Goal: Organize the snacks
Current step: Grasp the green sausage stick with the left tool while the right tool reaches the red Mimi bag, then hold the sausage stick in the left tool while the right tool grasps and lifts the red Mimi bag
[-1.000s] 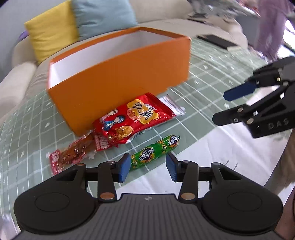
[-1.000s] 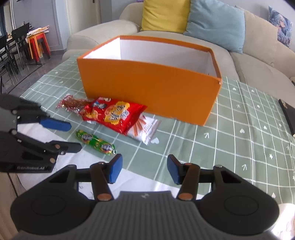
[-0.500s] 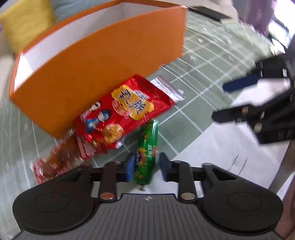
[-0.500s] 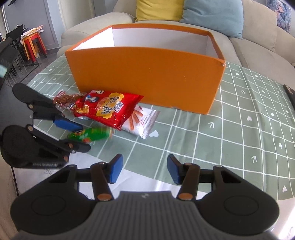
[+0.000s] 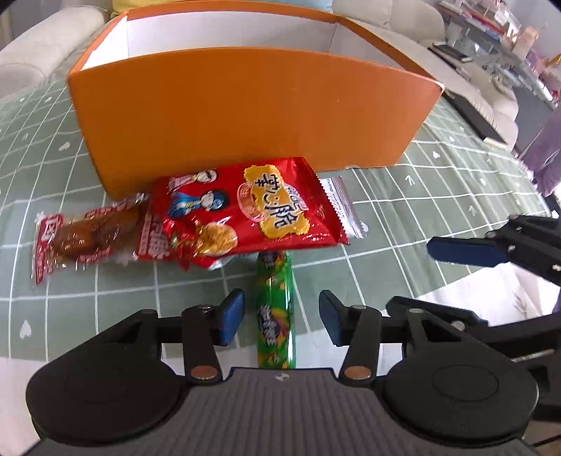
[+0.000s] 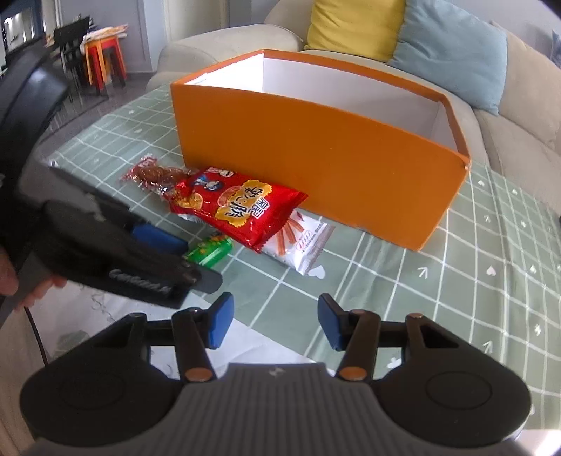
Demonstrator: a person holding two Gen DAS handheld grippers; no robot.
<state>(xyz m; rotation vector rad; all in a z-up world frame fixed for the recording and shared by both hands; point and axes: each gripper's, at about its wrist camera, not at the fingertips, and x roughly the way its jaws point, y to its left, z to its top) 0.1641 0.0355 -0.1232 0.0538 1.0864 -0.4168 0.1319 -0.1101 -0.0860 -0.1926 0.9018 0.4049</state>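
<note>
A green sausage stick (image 5: 275, 308) lies on the table between the fingers of my open left gripper (image 5: 282, 321); the pads do not touch it. Its far end lies under a red snack bag (image 5: 242, 214). A clear pack of brown snack (image 5: 80, 238) lies left of the bag, a white packet (image 5: 342, 207) under its right edge. An open orange box (image 5: 245, 105) with white inside stands just behind them. My right gripper (image 6: 272, 324) is open and empty, low over the table. From there I see the sausage (image 6: 210, 250), red bag (image 6: 242, 207), white packet (image 6: 305, 242) and box (image 6: 315, 151).
A green grid tablecloth (image 6: 455, 280) covers the table, with a white sheet (image 5: 491, 298) at its near edge. A beige sofa (image 6: 519, 115) with yellow (image 6: 354, 28) and blue (image 6: 452, 52) cushions stands behind the box. A dark flat object (image 5: 477, 115) lies on the table's far right.
My left gripper moved in around the green sausage, pinched towards it half a second ago, and now stands wider open around it. The sausage turned in line with the fingers.
</note>
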